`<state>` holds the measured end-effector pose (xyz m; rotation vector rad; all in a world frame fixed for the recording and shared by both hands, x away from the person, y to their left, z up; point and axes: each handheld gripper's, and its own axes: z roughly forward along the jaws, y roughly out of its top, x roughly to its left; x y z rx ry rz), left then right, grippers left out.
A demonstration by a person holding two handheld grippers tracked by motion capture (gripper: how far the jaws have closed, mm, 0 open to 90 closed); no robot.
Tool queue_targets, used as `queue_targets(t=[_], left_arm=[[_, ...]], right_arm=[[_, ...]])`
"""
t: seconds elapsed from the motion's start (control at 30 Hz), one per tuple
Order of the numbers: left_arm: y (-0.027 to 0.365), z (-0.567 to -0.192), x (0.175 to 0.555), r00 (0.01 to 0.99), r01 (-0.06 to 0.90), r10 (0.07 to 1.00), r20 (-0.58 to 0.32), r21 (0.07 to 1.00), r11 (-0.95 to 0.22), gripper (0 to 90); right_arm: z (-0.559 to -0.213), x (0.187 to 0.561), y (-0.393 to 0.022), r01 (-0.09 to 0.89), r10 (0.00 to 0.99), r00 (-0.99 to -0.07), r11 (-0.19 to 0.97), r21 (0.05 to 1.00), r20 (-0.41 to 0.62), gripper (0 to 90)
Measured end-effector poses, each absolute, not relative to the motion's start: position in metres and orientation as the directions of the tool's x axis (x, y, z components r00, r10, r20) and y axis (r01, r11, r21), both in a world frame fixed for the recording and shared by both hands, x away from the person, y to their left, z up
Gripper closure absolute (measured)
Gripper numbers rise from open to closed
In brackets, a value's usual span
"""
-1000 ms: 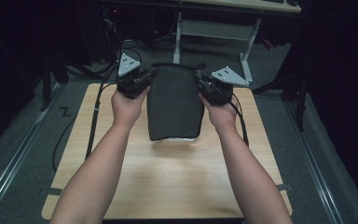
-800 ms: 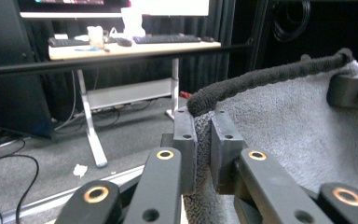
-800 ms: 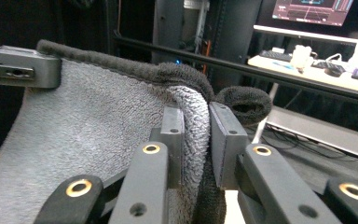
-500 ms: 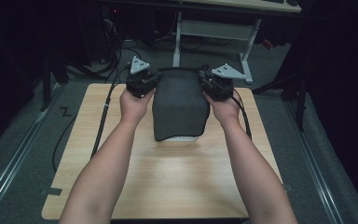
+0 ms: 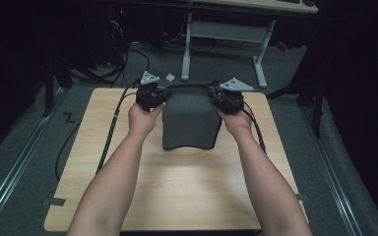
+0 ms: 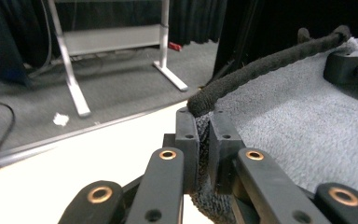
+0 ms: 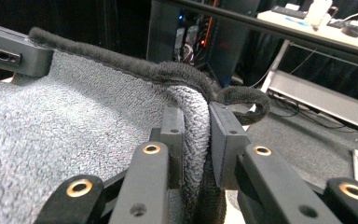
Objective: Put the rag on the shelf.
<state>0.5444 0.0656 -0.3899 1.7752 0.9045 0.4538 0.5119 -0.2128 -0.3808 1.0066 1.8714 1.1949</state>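
A dark grey towel [image 5: 189, 123] hangs stretched between my two grippers over the far half of the wooden table [image 5: 177, 191], and its lower edge seems to rest on the tabletop. My left gripper [image 5: 152, 96] is shut on the towel's upper left corner. In the left gripper view the jaws [image 6: 204, 126] pinch the thick hem, and the towel [image 6: 298, 116] spreads to the right. My right gripper [image 5: 226, 98] is shut on the upper right corner. In the right gripper view the cloth [image 7: 51, 130] bunches between the jaws [image 7: 196, 121].
A white-legged desk frame [image 5: 221, 34] stands on the carpet beyond the table's far edge. Black cables [image 5: 69, 142] trail off the table's left side onto the floor. A small white scrap [image 6: 60, 120] lies on the carpet. Dark curtains close in on both sides.
Both hands have sunk toward the table with the towel still held between them, so its lower part has settled lower over the tabletop.
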Motion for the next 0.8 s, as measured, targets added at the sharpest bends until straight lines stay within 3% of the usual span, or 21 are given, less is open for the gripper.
queue_targets(t=[0.8], left_arm=[[0.068, -0.429, 0.541, 0.650, 0.464, 0.733, -0.199, 0.868, -0.175, 84.3]], right_arm=[[-0.411, 0.519, -0.223, 0.352, 0.865, -0.500, 0.229, 0.907, -0.024, 77.6]])
